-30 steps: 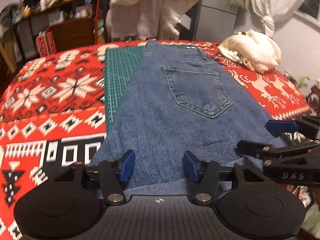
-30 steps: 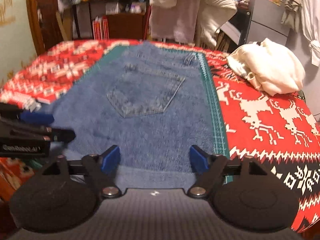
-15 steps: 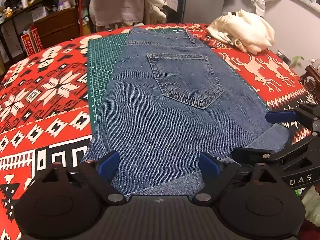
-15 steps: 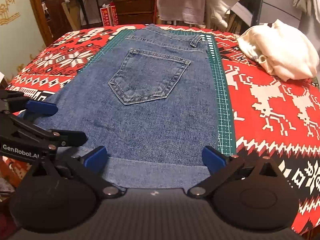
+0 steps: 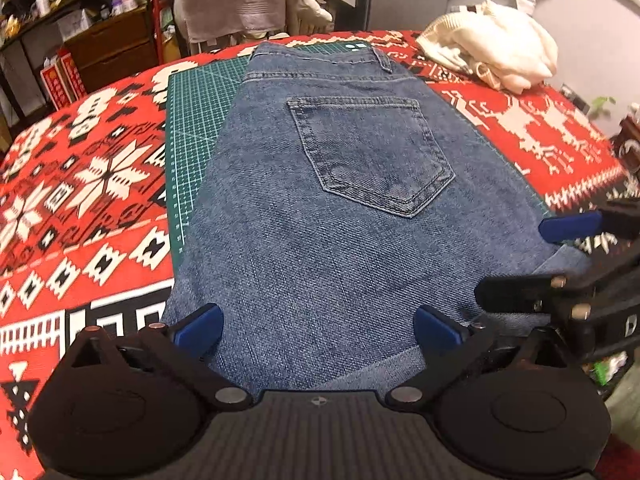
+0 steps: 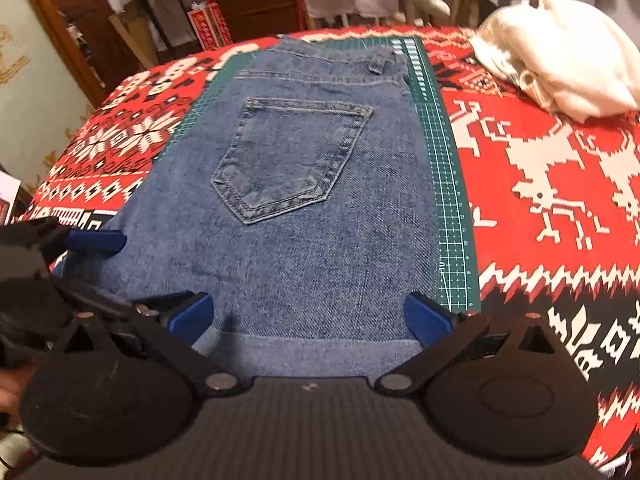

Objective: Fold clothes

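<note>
On the green cutting mat (image 5: 200, 120), which covers the middle of a surface draped in a red patterned cloth (image 5: 80, 168), lie the folded jeans (image 5: 320, 240), back pocket (image 5: 368, 152) up and waistband at the far end. The near edge of the denim shows a paler under-layer jutting out beneath the top fold. The left gripper (image 5: 318, 326) hovers at that near edge with its jaws spread wide and nothing between them; its blue pads (image 5: 200, 322) sit just over the fabric. The right gripper (image 6: 310, 316) is just beside it, over the same near edge, its jaws likewise wide apart and empty. Each gripper shows at the side of the other's view. A strip of mat with ruler markings stays bare along the right side of the jeans. A crumpled cream garment (image 6: 560, 72) rests on the cloth at the far right corner, well apart from the jeans.
</note>
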